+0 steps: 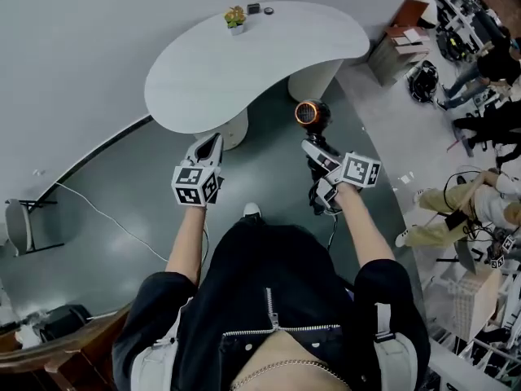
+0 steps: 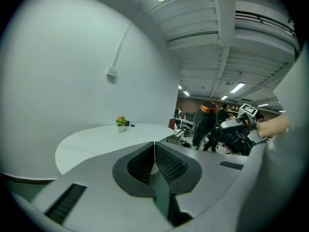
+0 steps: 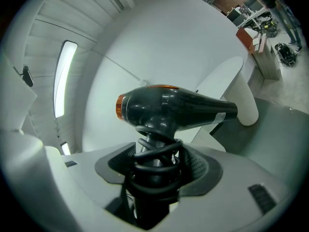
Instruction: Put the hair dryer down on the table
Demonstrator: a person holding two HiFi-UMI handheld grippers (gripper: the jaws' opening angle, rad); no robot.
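A black hair dryer [image 1: 312,114] with an orange ring stands upright in my right gripper [image 1: 313,155], short of the white curved table [image 1: 244,55]. In the right gripper view the jaws are shut on the hair dryer [image 3: 174,108] at its handle, which has the black cord wound round it. My left gripper [image 1: 207,147] hangs to the left, shut, holding nothing, its pads [image 2: 154,161] pressed together. The left gripper view also shows the hair dryer [image 2: 203,122] off to the right.
A small potted plant [image 1: 235,18] and two small dark items [image 1: 260,9] sit at the table's far edge. A white cable [image 1: 106,218] runs across the grey floor. Boxes [image 1: 403,47], chairs and seated people [image 1: 472,202] fill the right side.
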